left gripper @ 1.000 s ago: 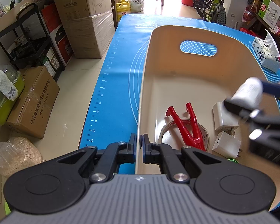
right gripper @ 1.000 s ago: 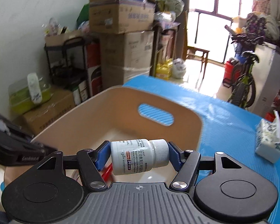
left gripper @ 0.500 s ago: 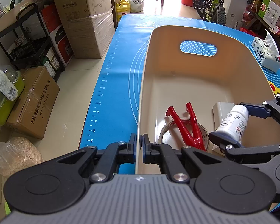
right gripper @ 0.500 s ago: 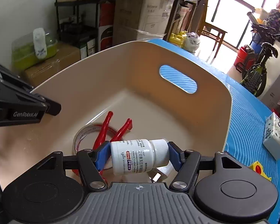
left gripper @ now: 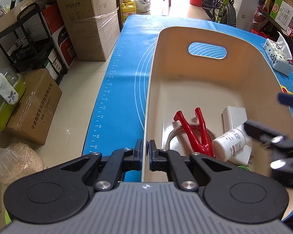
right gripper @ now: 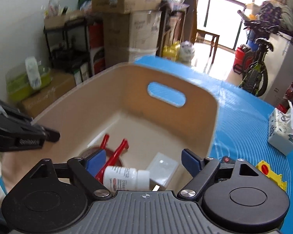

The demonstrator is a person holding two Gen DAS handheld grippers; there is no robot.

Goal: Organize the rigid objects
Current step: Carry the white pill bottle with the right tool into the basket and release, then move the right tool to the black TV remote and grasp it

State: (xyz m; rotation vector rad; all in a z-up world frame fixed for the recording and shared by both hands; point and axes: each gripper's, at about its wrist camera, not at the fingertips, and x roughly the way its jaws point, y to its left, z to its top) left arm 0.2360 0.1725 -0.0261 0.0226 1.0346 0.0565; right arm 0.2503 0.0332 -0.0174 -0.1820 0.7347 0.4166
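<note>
Now, bottle: white pill bottle (right gripper: 126,178) lying on its side in the beige bin (left gripper: 205,37), released, against red pliers (left gripper: 197,132) and a white charger (left gripper: 234,117).
Right gripper (right gripper: 143,159): jaws just spread wide, holding nothing.
Left gripper (left gripper: 144,154): pinched tight on the bin's near wall.

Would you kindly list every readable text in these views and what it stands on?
"42", "44", "46", "48", "50": ruler scale on blue mat
"1377246317": floor carton; its Chinese line reads less surely
White pill bottle label: too small
Tissue pack: too small
Left gripper logo: blurred
</note>
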